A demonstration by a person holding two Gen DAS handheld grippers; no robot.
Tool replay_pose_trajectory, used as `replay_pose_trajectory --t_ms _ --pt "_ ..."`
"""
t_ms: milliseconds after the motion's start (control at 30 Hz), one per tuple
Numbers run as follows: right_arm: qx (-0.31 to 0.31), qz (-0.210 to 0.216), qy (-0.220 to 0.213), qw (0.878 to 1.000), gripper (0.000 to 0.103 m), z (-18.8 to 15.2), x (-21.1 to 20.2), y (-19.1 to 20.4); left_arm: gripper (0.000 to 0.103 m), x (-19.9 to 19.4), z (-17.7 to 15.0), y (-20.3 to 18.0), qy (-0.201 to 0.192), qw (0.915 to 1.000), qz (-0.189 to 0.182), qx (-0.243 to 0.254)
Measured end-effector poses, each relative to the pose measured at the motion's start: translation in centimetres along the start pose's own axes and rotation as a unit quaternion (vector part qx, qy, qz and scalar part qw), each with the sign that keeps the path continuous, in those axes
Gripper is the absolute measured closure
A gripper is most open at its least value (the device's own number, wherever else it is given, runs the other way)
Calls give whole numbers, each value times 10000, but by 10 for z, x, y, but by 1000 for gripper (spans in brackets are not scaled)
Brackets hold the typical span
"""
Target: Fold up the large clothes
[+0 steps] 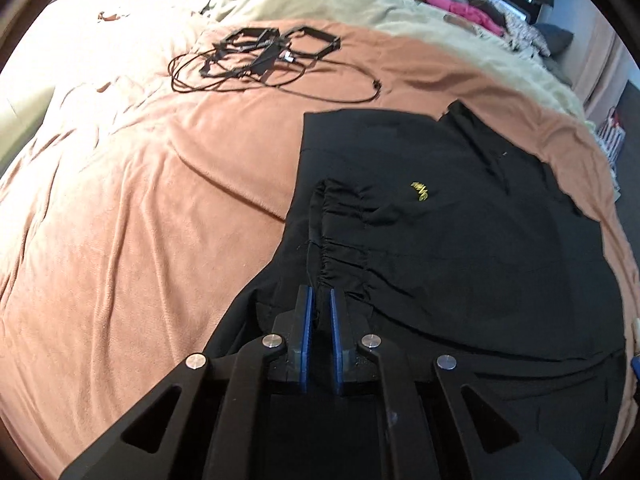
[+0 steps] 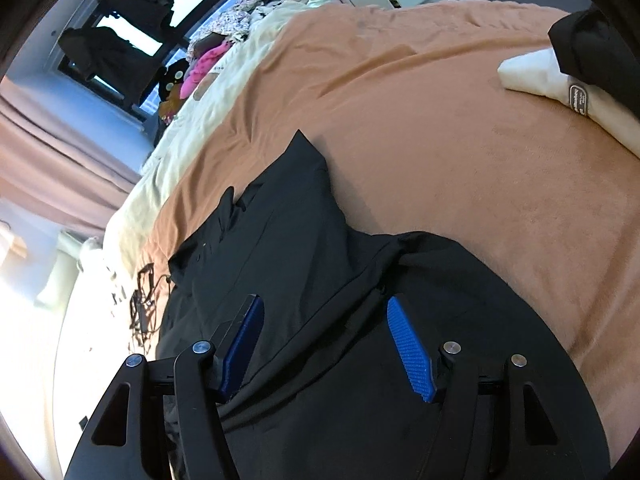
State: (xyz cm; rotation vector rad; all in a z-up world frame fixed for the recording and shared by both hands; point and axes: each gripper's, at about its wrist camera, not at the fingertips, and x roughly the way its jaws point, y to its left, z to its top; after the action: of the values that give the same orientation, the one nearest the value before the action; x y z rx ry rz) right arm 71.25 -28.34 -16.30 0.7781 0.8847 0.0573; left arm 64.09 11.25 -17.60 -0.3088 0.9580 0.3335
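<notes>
Garment lies black on the blanket. Your left tongs are pinched onto its gathered edge; your right tongs gape over a seam, holding nothing. Lift now and one-sided tension could drag it askew toward the cables.

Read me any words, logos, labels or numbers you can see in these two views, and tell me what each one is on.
Nothing here can be read for certain.
Yellow embroidered mark on the black garment: too small and curved to read.
Oval label on the cream folded item: has print, but too blurred to read.
White lettering on the black strap among the cables: illegible.
</notes>
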Motion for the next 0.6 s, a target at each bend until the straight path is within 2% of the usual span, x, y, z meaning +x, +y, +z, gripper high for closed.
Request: replay_pose_trajectory --t_ms 100,167,267,300,367,433,500,600 --pt "-79 -39 35 10000 36 -1 0 5 89 -5 -1 0 132 9999 -1 36" --pt "-167 14 99 9998 34 -3 0 9 89 -18 -2 3 96 9998 -144 50" --pt "-330 63 93 9994 23 -8 -5 15 88 -38 -7 10 54 9991 -410 -7" --pt "-392 72 68 9992 20 -11 -8 16 84 -44 -10 12 35 9991 -428 -6" --pt "-568 128 70 9983 16 -19 -16 20 68 -62 -18 17 -96 9987 -497 -15" --pt "-702 52 85 9975 13 -26 -22 24 43 -79 -28 21 -206 9982 -561 -63" --pt "-841 83 79 9964 11 -34 -30 27 38 -97 -38 26 -326 9976 -608 -94" --pt "-986 70 80 9951 10 -49 -45 28 37 -124 -53 31 -468 9961 -743 -112"
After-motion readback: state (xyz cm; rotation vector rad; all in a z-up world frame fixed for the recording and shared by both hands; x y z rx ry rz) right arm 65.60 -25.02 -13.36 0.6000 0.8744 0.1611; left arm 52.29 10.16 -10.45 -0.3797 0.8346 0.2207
